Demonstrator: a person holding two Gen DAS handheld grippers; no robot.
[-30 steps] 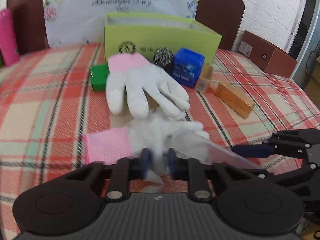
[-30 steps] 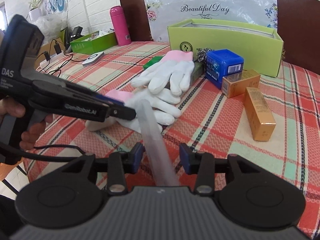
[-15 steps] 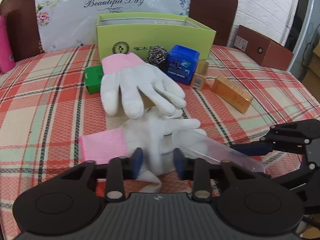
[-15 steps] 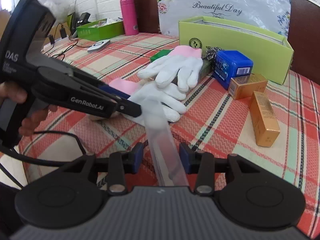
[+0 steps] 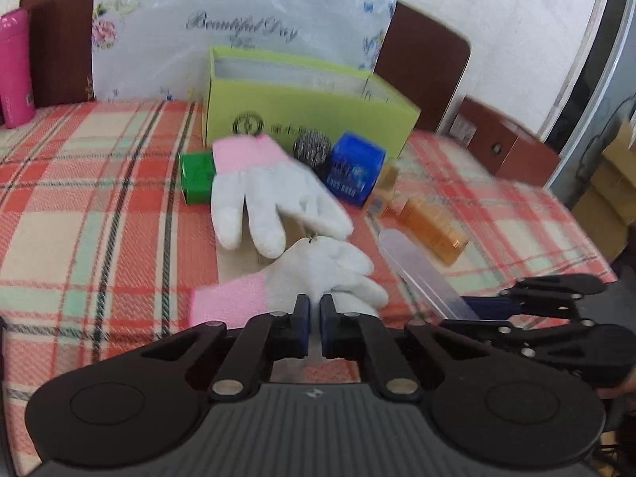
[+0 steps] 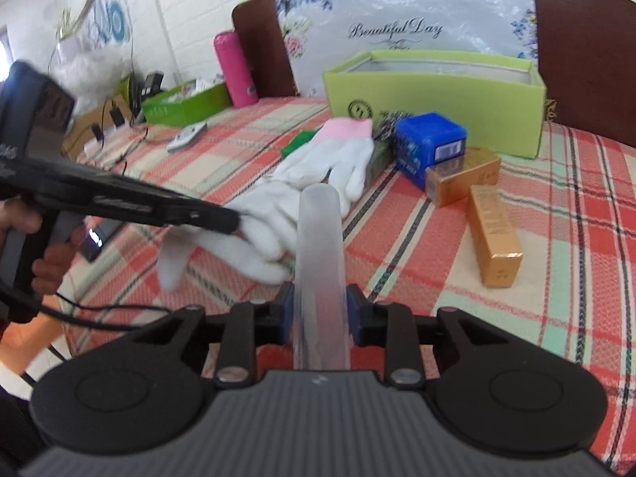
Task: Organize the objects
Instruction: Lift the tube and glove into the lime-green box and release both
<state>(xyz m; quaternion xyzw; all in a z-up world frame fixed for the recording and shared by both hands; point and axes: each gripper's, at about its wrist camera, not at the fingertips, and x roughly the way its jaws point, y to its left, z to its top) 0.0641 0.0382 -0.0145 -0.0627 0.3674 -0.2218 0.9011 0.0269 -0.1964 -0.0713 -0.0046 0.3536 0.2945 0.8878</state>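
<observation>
Tongs on the left [image 5: 314, 318] are nipped almost closed on the near glove [image 5: 318, 270], its white fabric bunched between the blue pads on the plaid tabletop [image 5: 99, 206]. Right tongs [image 6: 320, 312] are clamped on a clear tube [image 6: 320, 238] that pokes forward over that glove. Second glove [image 5: 270, 194] lies flat just beyond, cuff toward the green box [image 5: 310, 119] at the far side. Blue box [image 6: 429, 143] and two gold boxes [image 6: 493, 238] sit to the right, near the gloves.
</observation>
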